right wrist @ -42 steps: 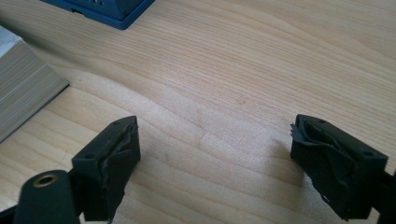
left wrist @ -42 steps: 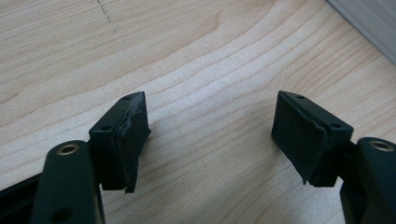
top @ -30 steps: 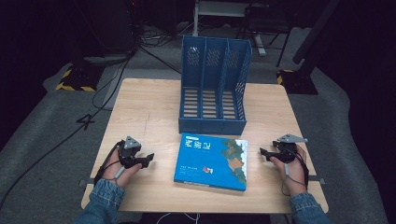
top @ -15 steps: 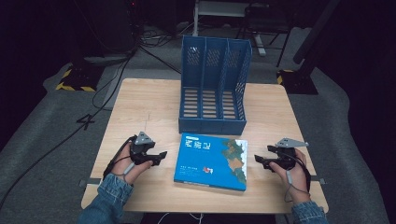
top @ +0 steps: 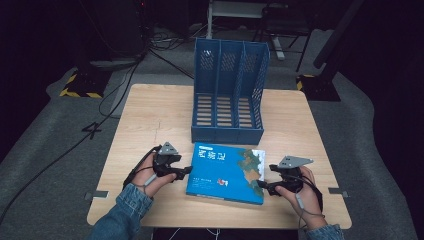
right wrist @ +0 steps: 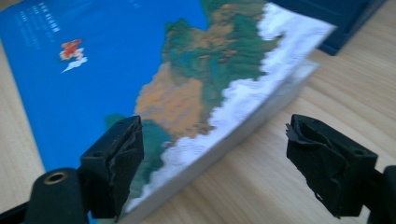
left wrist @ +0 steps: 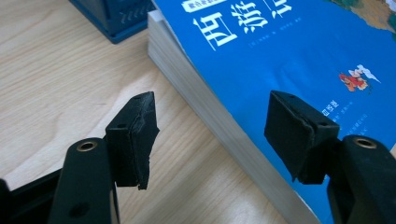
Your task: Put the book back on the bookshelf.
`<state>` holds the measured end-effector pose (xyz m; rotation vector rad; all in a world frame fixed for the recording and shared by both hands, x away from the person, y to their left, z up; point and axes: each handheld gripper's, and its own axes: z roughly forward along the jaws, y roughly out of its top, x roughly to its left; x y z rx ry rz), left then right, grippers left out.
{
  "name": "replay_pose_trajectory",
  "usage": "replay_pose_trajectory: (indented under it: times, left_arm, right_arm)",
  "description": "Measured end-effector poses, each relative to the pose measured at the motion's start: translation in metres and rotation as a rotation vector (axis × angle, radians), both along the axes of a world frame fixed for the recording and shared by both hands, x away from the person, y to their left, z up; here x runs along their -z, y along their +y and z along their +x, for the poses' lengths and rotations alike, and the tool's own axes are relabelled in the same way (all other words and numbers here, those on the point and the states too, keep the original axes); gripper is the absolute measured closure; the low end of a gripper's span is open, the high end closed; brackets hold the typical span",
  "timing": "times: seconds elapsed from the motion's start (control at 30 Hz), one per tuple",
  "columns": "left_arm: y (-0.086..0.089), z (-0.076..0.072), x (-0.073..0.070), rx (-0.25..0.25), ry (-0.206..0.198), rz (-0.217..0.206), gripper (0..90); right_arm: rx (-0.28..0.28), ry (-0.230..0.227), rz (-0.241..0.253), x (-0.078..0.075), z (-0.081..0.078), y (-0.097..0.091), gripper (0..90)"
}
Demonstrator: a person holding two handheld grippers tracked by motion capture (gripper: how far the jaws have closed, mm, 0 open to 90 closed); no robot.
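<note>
My left hand-held gripper [left wrist: 210, 140] and right hand-held gripper [right wrist: 215, 163], which has just been opening, gape astride the book [top: 227, 167] edges; I should clamp both evenly before lifting.

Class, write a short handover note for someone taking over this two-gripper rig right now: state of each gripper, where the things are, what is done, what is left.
Left gripper: open, at the book's left edge, one jaw over the cover, one over the table; no grip.
Right gripper: jaws just been opening, astride the book's right edge, not pressing.
Book: lies flat on the table, cover up, just in front of the blue file rack.
Done: both grippers brought to the book.
Left: probably grip the book from both sides, lift it, stand it in a rack slot.
</note>
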<state>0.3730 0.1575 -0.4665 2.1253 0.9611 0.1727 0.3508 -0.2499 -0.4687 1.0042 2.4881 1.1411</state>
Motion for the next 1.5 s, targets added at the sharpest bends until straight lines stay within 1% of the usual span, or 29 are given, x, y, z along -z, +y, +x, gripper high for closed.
replay_pose_trajectory:
  times: [0.13, 0.17, 0.23, 0.27, 0.4, 0.47, 0.6, 0.67, 0.73, 0.77, 0.83, 0.9, 1.03, 1.13, 1.17, 1.2, 1.23, 1.27, 1.3, 1.33, 1.37, 1.4, 1.43, 1.5]
  left_arm:
    - [-0.005, 0.0, 0.004, 0.011, 0.015, 0.002, 34.7]
    - [-0.005, 0.0, 0.004, 0.011, 0.015, 0.002, 34.7]
    - [-0.007, -0.001, 0.006, 0.016, 0.018, 0.006, 34.8]
    - [-0.008, -0.002, 0.007, 0.017, 0.029, 0.005, 34.7]
    - [-0.01, -0.002, 0.009, 0.019, 0.032, 0.007, 34.0]
    - [-0.01, -0.002, 0.01, 0.02, 0.036, -0.002, 33.9]
    - [-0.012, -0.002, 0.013, 0.021, 0.048, -0.022, 32.8]
    - [-0.012, -0.002, 0.014, 0.02, 0.051, -0.03, 32.1]
    - [-0.013, -0.002, 0.015, 0.017, 0.053, -0.036, 31.9]
    - [-0.013, -0.002, 0.015, 0.017, 0.053, -0.036, 31.6]
    - [-0.013, -0.002, 0.016, 0.017, 0.057, -0.045, 31.4]
    - [-0.014, -0.001, 0.017, 0.019, 0.063, -0.057, 30.8]
    - [-0.016, -0.001, 0.019, 0.019, 0.08, -0.083, 30.0]
    - [-0.016, -0.001, 0.021, 0.019, 0.089, -0.093, 30.0]
    - [-0.016, -0.001, 0.021, 0.019, 0.092, -0.1, 29.9]
    - [-0.016, -0.001, 0.022, 0.019, 0.095, -0.108, 29.9]
    - [-0.017, -0.001, 0.023, 0.02, 0.1, -0.117, 29.9]
    - [-0.017, -0.001, 0.024, 0.021, 0.103, -0.122, 29.6]
    - [-0.018, -0.002, 0.024, 0.022, 0.106, -0.128, 29.2]
    - [-0.018, -0.002, 0.025, 0.025, 0.107, -0.132, 29.2]
    - [-0.019, -0.002, 0.025, 0.026, 0.108, -0.134, 29.2]
    - [-0.019, -0.002, 0.025, 0.025, 0.108, -0.133, 28.3]
    - [-0.019, -0.002, 0.025, 0.024, 0.107, -0.132, 27.9]
    - [-0.019, -0.002, 0.025, 0.022, 0.106, -0.133, 28.0]
  right_arm:
    - [-0.041, 0.024, -0.012, 0.004, -0.003, 0.01, 18.5]
    - [-0.041, 0.024, -0.012, 0.004, -0.003, 0.01, 18.5]
    - [-0.057, 0.028, -0.024, 0.006, -0.005, 0.014, 14.1]
    - [-0.056, 0.024, -0.029, 0.006, -0.006, 0.017, 13.7]
    - [-0.054, 0.018, -0.039, 0.006, -0.008, 0.019, 12.5]
    - [-0.054, 0.016, -0.045, 0.006, -0.009, 0.021, 11.8]
    - [-0.084, 0.002, -0.08, 0.003, -0.013, 0.025, 10.9]
    - [-0.085, -0.004, -0.091, 0.004, -0.014, 0.027, 8.1]
    - [-0.095, 0.0, -0.1, 0.004, -0.016, 0.029, 5.2]
    - [-0.095, 0.0, -0.1, 0.004, -0.016, 0.029, 5.2]
    - [-0.11, -0.002, -0.122, 0.005, -0.019, 0.032, 1.8]
    - [-0.11, -0.011, -0.135, 0.004, -0.02, 0.034, 1.9]
    - [-0.117, -0.006, -0.147, 0.003, -0.023, 0.037, 1.0]
    - [-0.13, -0.017, -0.176, 0.002, -0.027, 0.039, 2.6]
    - [-0.136, -0.023, -0.187, 0.001, -0.028, 0.04, 5.5]
    - [-0.142, -0.022, -0.189, -0.001, -0.029, 0.04, 10.2]
    - [-0.145, -0.022, -0.177, -0.004, -0.03, 0.039, 21.1]
    - [-0.164, -0.015, -0.16, -0.007, -0.031, 0.037, 26.0]
    - [-0.165, 0.002, -0.146, -0.01, -0.031, 0.036, 20.0]
    - [-0.153, -0.003, -0.145, -0.011, -0.032, 0.037, 14.5]
    - [-0.155, -0.01, -0.154, -0.01, -0.034, 0.039, 17.9]
    - [-0.186, -0.004, -0.163, -0.008, -0.035, 0.042, 19.5]
    - [-0.2, -0.005, -0.172, -0.005, -0.036, 0.045, 14.5]
    - [-0.199, -0.044, -0.195, -0.001, -0.038, 0.05, 13.6]
